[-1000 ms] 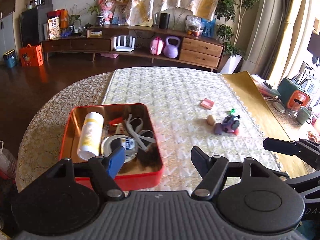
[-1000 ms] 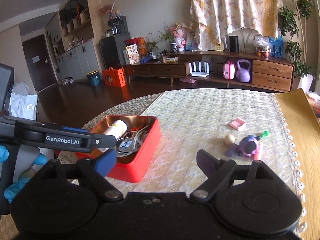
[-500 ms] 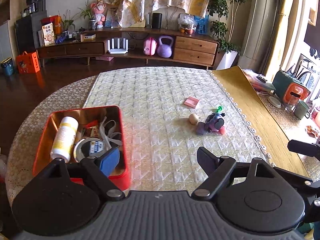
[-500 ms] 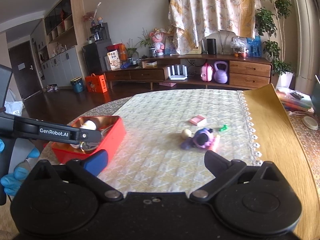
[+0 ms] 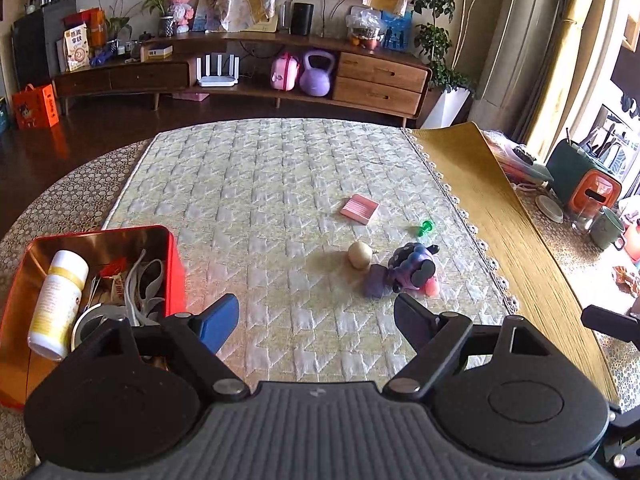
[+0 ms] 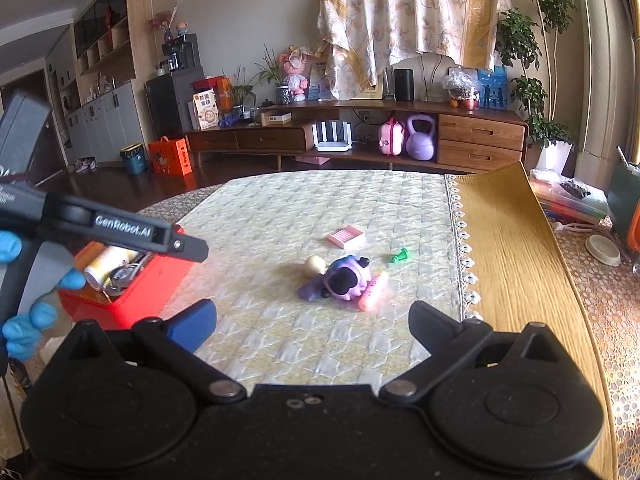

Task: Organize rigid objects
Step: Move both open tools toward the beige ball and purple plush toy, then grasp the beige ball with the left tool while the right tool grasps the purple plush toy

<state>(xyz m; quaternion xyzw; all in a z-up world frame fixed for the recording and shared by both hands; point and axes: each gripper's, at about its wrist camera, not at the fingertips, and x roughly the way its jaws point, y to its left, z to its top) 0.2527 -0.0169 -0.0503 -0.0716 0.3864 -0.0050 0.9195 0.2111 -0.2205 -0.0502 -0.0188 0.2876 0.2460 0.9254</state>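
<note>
Both grippers, left (image 5: 316, 316) and right (image 6: 312, 320), stood spread, empty. Best: approach purple toy (image 6: 346, 278) from above, avoid nudging wooden ball (image 6: 314, 266), then red tin (image 5: 176, 264).

Round worktop under my fingers, quilted mat across it

My worktop (image 5: 60, 196) wears a lace-patterned cloth, with a pale quilted mat (image 5: 280, 184) over the middle and a yellow mat (image 5: 492, 208) beside it. On the quilt sit a red tin (image 5: 176, 264), a pink pad (image 5: 359, 209), a green pushpin (image 5: 425, 228), a beige ball (image 5: 359, 255) and a purple toy (image 5: 412, 266) with a pink stick (image 6: 373, 291) touching it.
</note>
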